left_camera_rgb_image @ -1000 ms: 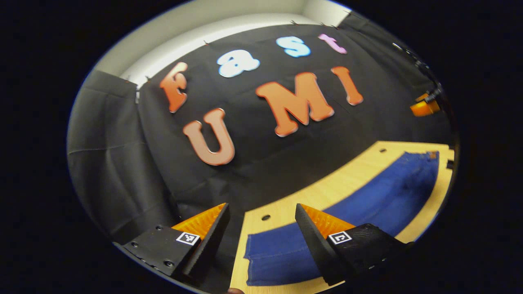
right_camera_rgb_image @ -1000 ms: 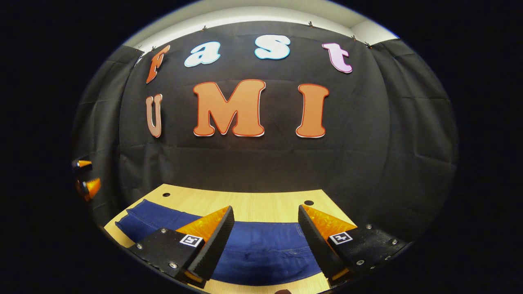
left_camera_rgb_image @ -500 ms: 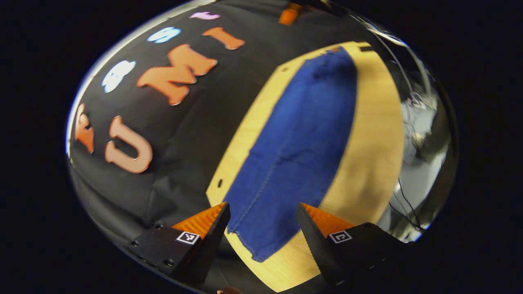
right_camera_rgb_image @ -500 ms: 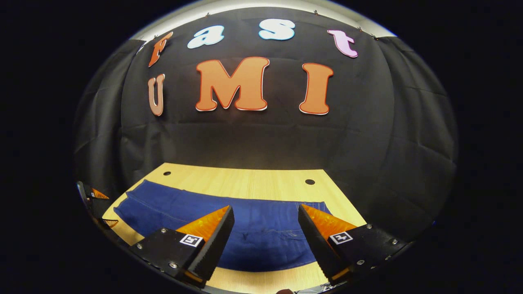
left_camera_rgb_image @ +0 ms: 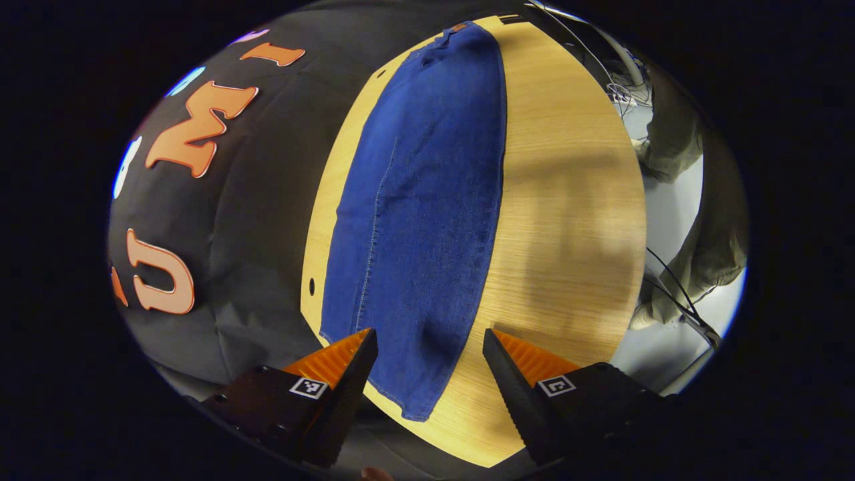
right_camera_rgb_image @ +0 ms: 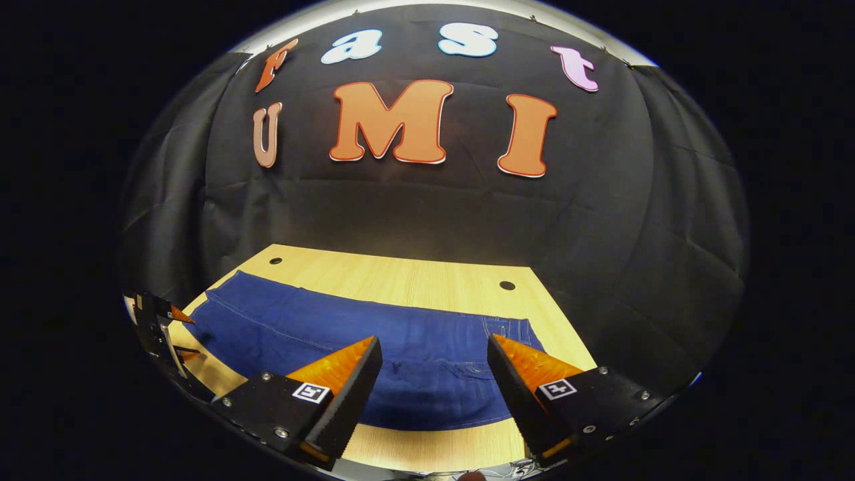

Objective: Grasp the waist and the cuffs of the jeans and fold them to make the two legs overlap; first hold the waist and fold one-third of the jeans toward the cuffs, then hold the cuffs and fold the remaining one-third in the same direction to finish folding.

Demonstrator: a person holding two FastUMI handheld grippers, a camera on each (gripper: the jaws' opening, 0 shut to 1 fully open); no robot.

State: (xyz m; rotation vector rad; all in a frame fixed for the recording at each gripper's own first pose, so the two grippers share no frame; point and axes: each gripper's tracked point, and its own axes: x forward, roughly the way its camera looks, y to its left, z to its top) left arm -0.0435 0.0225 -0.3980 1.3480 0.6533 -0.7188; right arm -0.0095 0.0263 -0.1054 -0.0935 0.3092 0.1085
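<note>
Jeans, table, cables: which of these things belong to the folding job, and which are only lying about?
Belong to the job:
- jeans, lying flat
- left gripper, open
- right gripper, open
- wooden table under the jeans

Only lying about:
- cables on the floor beside the table

Each gripper carried two wedge-shaped fingers with ribbed faces and toothed inner edges, set on dark, flat mounting blocks. The left gripper (left_camera_rgb_image: 427,374) bore a small square black-and-white marker on each block, with screw heads beside the near-left one. The right gripper (right_camera_rgb_image: 431,381) had the same markers and bright round screws at its block corners. The person's trousers (left_camera_rgb_image: 708,220) were baggy, olive-grey.
</note>
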